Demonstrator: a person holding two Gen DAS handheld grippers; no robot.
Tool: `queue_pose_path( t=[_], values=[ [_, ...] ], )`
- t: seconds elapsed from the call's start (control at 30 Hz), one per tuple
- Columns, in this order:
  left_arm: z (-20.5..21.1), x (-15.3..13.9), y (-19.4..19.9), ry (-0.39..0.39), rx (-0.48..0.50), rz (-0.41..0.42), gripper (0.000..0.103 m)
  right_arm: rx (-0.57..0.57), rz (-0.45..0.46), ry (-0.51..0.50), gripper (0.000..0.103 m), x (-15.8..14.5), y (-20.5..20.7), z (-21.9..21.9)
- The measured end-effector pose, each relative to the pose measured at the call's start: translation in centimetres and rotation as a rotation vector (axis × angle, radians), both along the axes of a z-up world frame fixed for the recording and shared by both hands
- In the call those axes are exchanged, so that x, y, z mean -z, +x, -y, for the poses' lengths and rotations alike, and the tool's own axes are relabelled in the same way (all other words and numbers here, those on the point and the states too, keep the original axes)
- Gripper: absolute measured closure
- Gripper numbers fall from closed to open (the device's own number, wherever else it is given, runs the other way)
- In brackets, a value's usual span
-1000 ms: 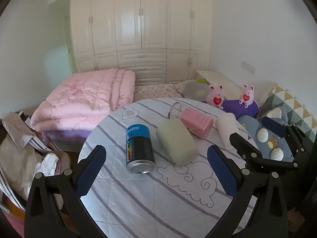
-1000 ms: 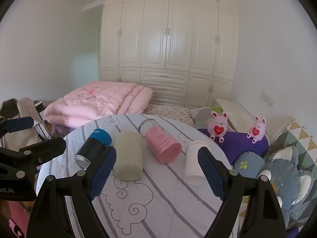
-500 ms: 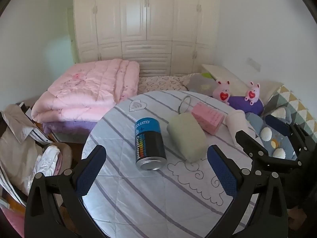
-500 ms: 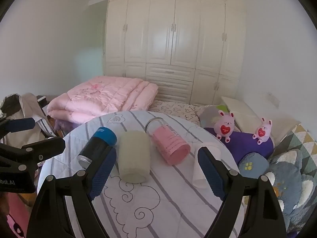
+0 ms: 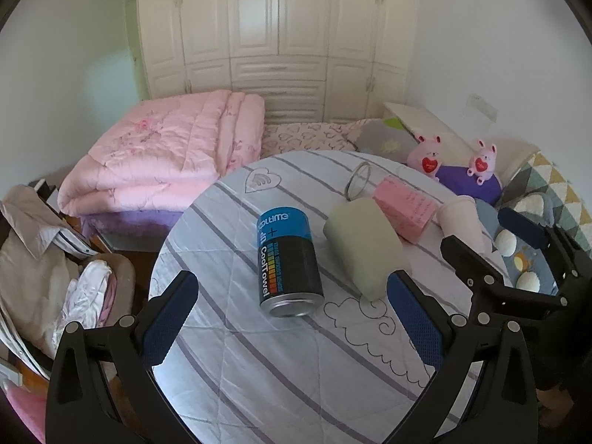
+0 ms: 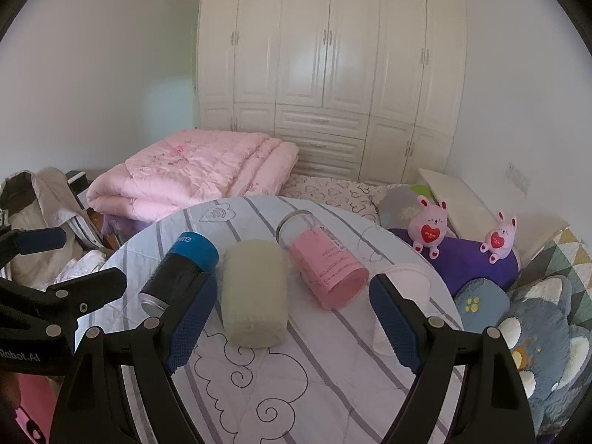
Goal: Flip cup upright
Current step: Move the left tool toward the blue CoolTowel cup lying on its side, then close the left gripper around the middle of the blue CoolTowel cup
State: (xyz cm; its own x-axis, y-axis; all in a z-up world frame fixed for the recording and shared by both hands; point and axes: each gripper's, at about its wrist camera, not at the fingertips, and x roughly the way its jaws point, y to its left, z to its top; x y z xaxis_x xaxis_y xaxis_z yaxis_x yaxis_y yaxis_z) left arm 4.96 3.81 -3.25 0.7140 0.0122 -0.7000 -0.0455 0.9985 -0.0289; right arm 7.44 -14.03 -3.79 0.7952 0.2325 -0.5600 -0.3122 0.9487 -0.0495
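Several containers lie on their sides on a round table with a striped cloth (image 5: 296, 362) (image 6: 333, 381): a blue-and-black can (image 5: 286, 259) (image 6: 177, 270), a pale green cup (image 5: 364, 246) (image 6: 255, 292), a pink-sleeved glass bottle (image 5: 401, 205) (image 6: 323, 259) and a white cup (image 5: 460, 222) (image 6: 407, 288). My left gripper (image 5: 292, 318) is open and empty, just in front of the can. My right gripper (image 6: 292, 322) is open and empty, near the green cup's base; it also shows in the left wrist view (image 5: 495, 248).
A folded pink quilt (image 5: 166, 151) lies on the bed behind the table. Two pink plush toys (image 6: 429, 227) sit on a purple cushion at the right, with grey pillows (image 6: 536, 318) beside the table. Clothes (image 5: 33, 266) are piled at the left. White wardrobes (image 6: 333, 74) fill the back wall.
Both grippers have moved forward and slightly left toward the table; the can and cups now appear larger and closer. Nothing on the table has moved. Both jaws stay open.
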Motion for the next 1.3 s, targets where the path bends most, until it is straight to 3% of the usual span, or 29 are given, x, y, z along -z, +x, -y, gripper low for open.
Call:
queue_pose_path(
  t=[0.67, 0.93, 1.2, 1.27, 1.3],
  values=[
    [-1.9, 5.3, 8.3, 0.048, -0.031, -0.197, 0.0, 0.065, -0.089, -0.034, 0.017, 2.7, 6.2, -1.6],
    [-1.8, 8.7, 11.8, 0.015, -0.017, -0.331, 0.0, 0.096, -0.037, -0.111, 0.017, 3.3, 7.9, -2.6],
    [-1.3, 10.6, 12.8, 0.013, -0.014, -0.38, 0.0, 0.091, -0.024, -0.107, 0.017, 3.4, 8.6, -2.7],
    [-1.3, 10.8, 12.8, 0.013, -0.018, -0.382, 0.008, 0.093, -0.03, -0.105, 0.017, 3.5, 8.9, -2.6],
    [-1.4, 10.8, 12.8, -0.017, -0.008, -0.382, 0.019, 0.092, -0.033, -0.103, 0.017, 3.6, 8.9, -2.7]
  ],
)
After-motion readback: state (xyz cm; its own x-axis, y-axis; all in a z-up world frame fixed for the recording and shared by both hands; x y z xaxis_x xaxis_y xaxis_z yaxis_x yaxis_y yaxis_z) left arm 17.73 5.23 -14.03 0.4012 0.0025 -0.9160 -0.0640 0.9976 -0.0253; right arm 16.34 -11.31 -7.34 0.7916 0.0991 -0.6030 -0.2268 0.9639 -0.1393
